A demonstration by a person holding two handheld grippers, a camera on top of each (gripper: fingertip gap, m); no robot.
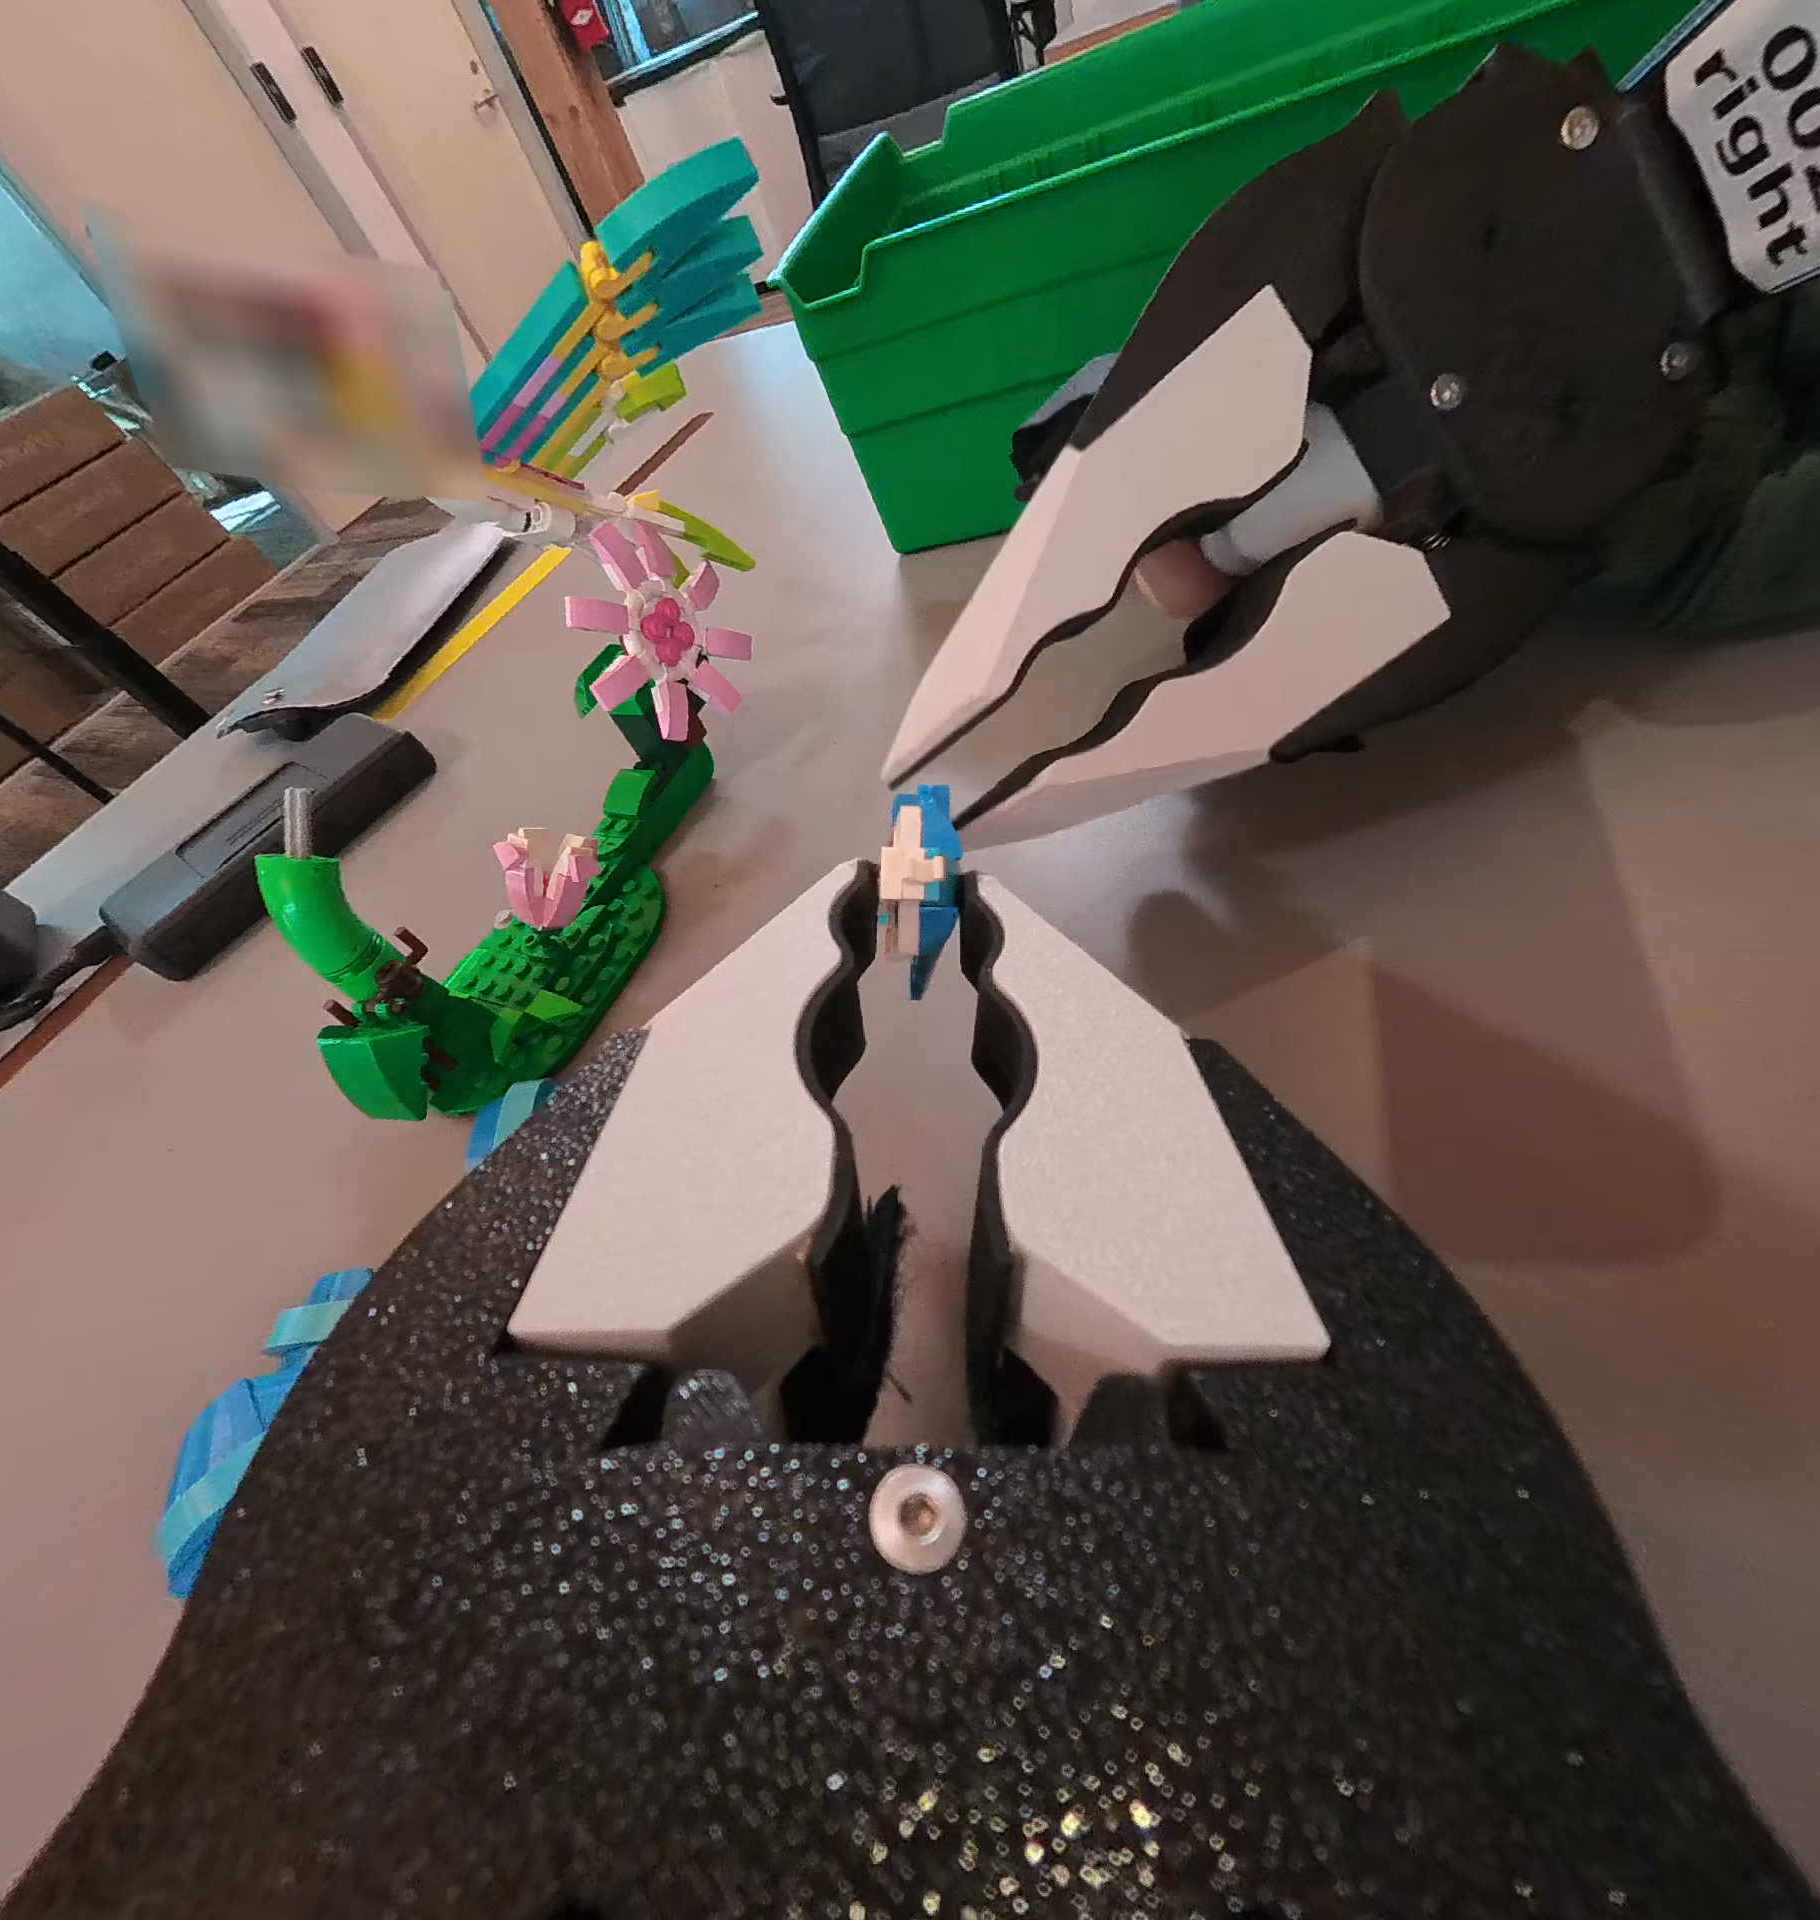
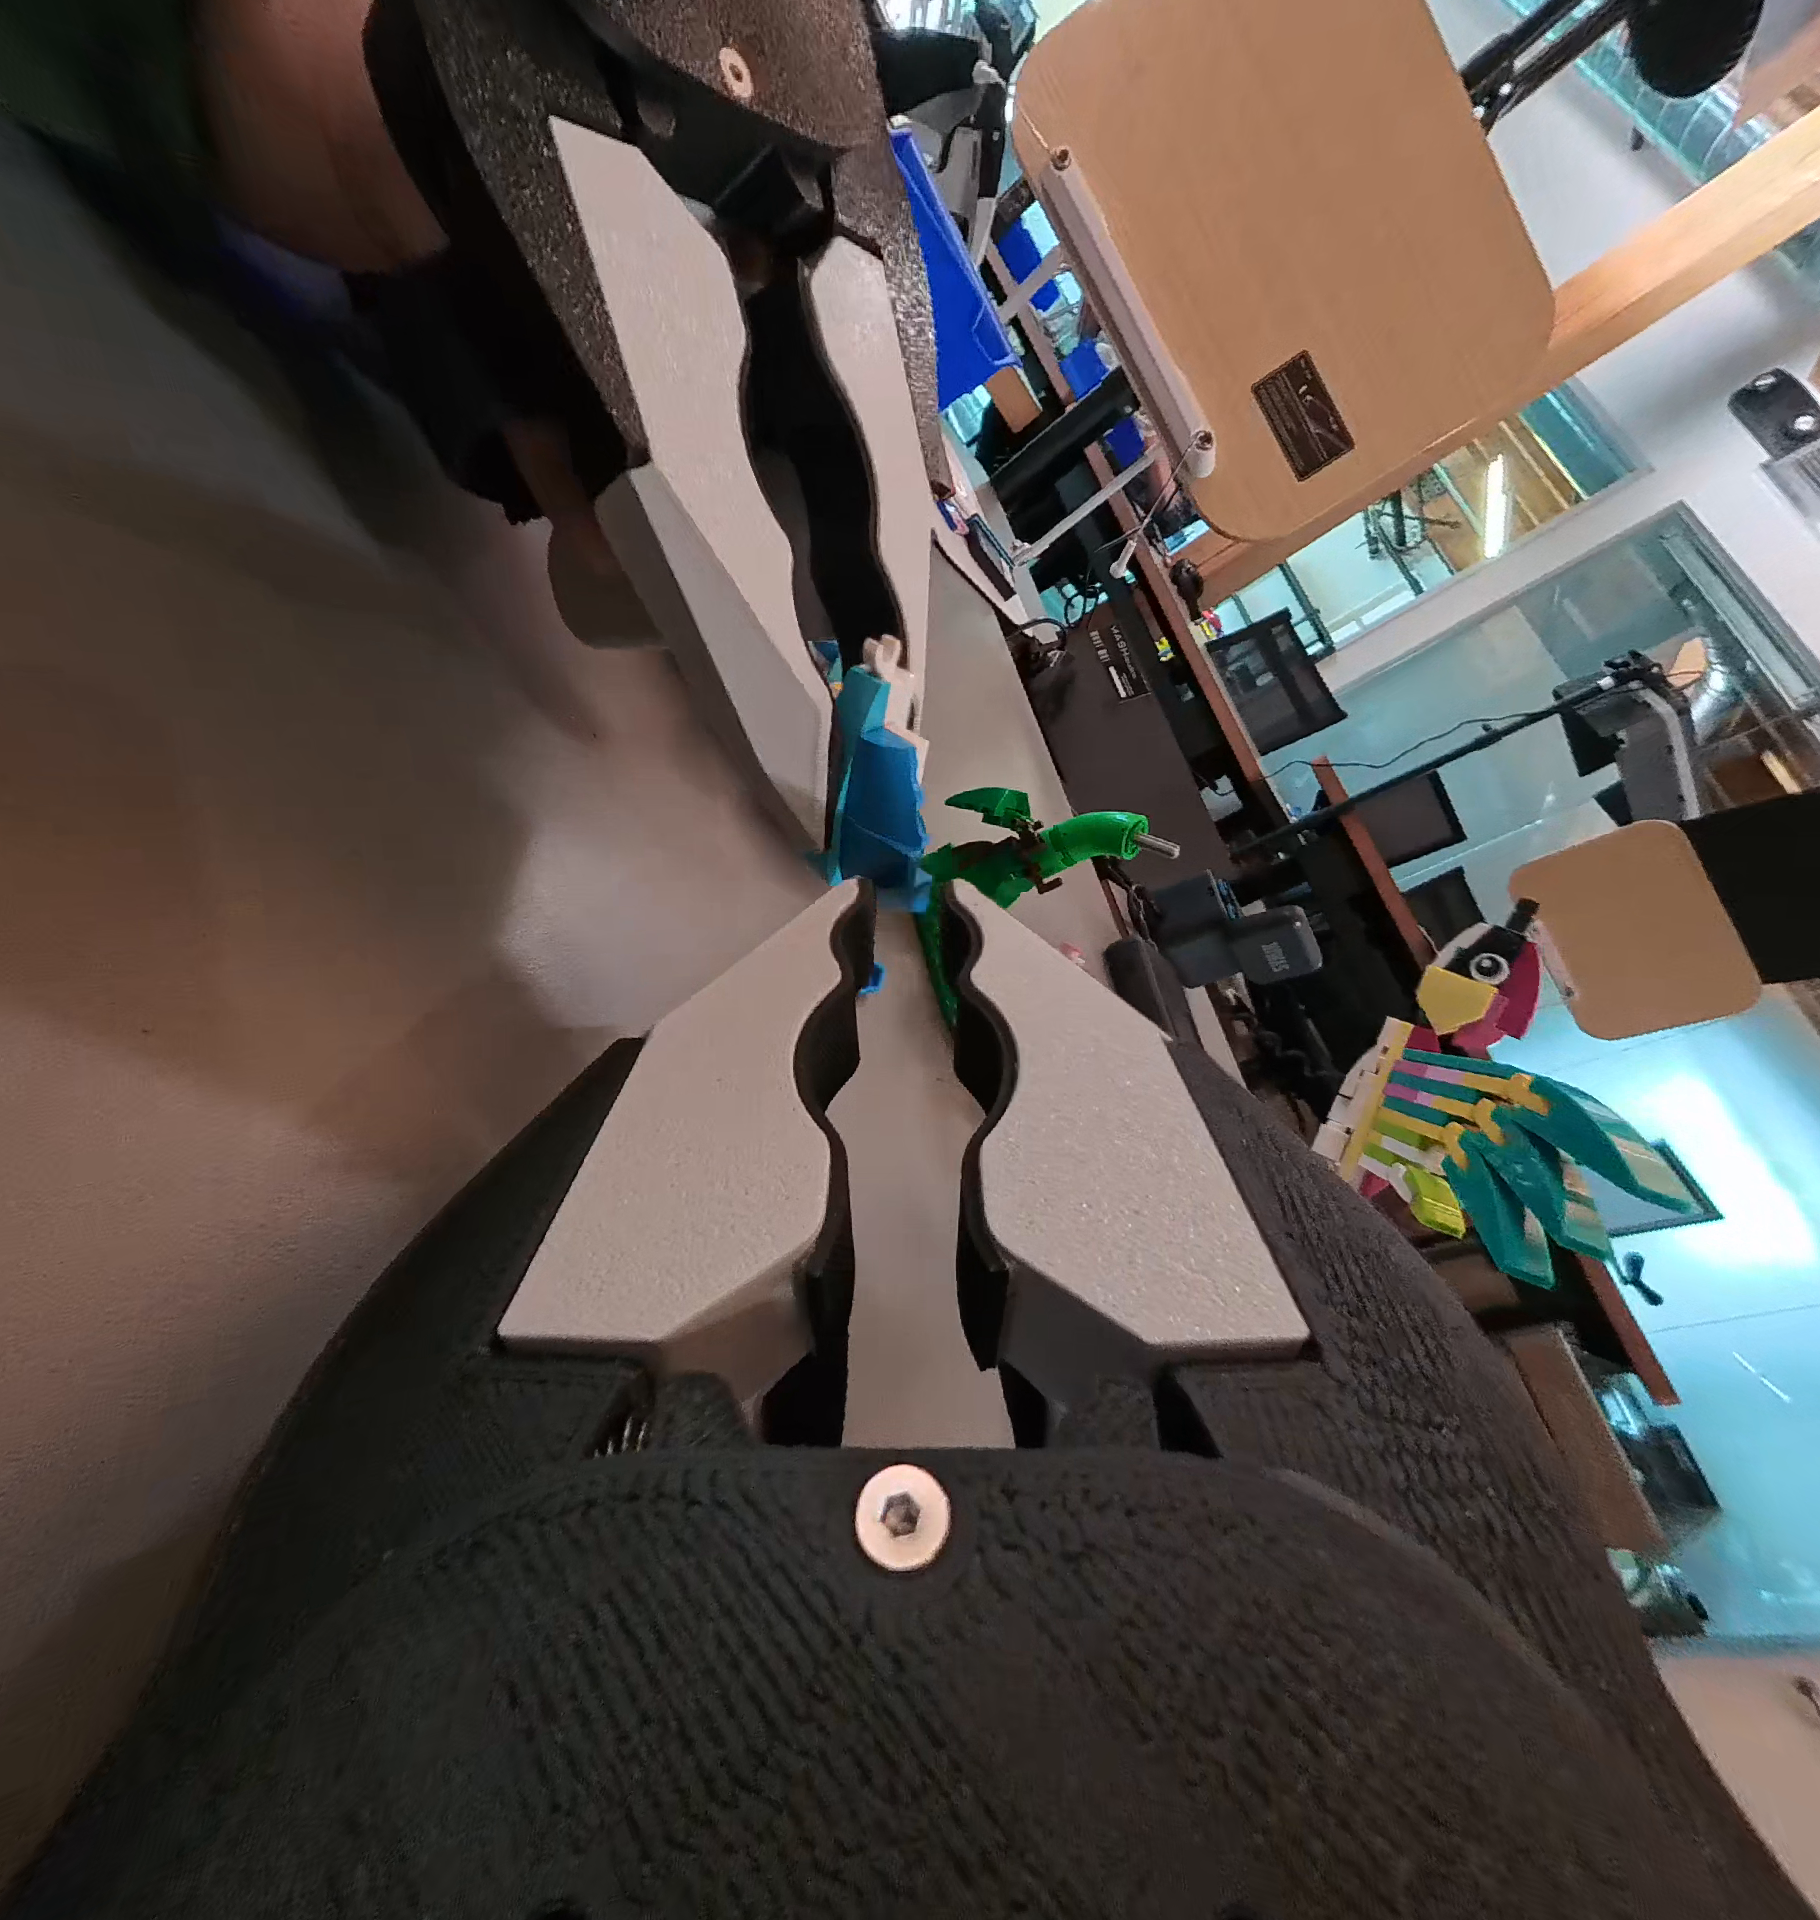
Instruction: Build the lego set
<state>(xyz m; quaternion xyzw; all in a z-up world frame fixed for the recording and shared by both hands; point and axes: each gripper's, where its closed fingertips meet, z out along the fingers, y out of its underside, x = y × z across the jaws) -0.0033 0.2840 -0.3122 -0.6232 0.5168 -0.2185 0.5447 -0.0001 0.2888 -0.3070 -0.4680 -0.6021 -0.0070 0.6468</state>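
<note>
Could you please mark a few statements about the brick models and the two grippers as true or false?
1. The left gripper grips a small blue-and-white brick piece at its fingertips. True.
2. The right gripper carries a pink brick flower. False: its tips sit beside the blue piece; the pink flower stands on the green brick base.
3. The green plastic bin sits on the table behind the right gripper. True.
4. The grey peg lies flat on the table. False: it sticks out of the green curved stem.
</note>
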